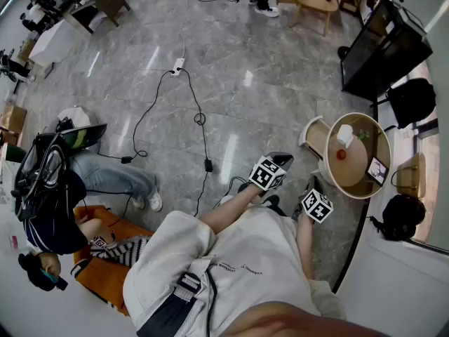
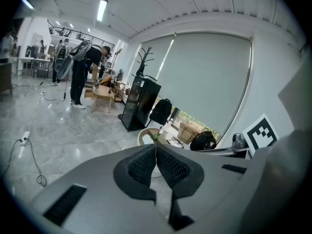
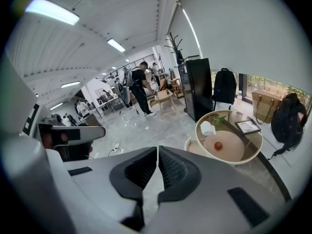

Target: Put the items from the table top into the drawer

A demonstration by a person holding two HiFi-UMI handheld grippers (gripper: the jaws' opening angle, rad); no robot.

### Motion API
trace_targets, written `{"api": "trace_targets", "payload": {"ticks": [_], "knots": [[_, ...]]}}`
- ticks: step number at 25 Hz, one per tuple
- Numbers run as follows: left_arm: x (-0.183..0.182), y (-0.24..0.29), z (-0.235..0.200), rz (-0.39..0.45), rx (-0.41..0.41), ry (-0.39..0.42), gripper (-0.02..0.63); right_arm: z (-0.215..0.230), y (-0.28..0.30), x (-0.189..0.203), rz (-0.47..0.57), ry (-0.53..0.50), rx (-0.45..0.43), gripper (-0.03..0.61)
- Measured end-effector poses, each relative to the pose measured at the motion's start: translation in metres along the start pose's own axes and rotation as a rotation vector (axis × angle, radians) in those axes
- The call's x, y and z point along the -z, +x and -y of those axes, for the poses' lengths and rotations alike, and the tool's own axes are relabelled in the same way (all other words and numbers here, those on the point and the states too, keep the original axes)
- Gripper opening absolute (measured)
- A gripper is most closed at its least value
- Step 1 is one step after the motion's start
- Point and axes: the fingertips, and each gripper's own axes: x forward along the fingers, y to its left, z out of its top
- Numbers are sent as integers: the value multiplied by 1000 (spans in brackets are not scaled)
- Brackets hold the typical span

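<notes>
Fingers [image 2: 141, 167] of the left gripper [image 2: 156, 152] are pressed together on nothing, and the right gripper [image 3: 157, 155] is likewise closed and empty. On the round table [image 3: 234, 151] sit a red ball-like item [image 3: 218, 146] near its middle and a white item [image 3: 208, 128], perhaps a tissue or cup, nearer its edge. An open drawer [image 1: 316, 135] juts from the table's side. Both grippers hang well short of the table. Arriving with jaws closed could knock the red item rolling off.
</notes>
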Motion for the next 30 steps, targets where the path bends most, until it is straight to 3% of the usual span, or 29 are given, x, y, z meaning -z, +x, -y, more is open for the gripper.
{"api": "trace_targets", "payload": {"ticks": [6, 13, 17, 23, 30], "knots": [[-10, 9, 14, 0, 9, 36, 21, 5, -6, -21, 32, -46, -11, 41], [-8, 25, 41, -20, 21, 57, 21, 44, -18, -8, 33, 13, 16, 41], [-5, 34, 52, -33, 23, 79, 21, 49, -17, -7, 47, 43, -15, 41], [2, 45, 56, -22, 9, 59, 21, 53, -13, -10, 47, -34, -31, 41], [1, 59, 73, -10, 23, 29, 21, 73, -25, -18, 45, -44, -50, 41]]}}
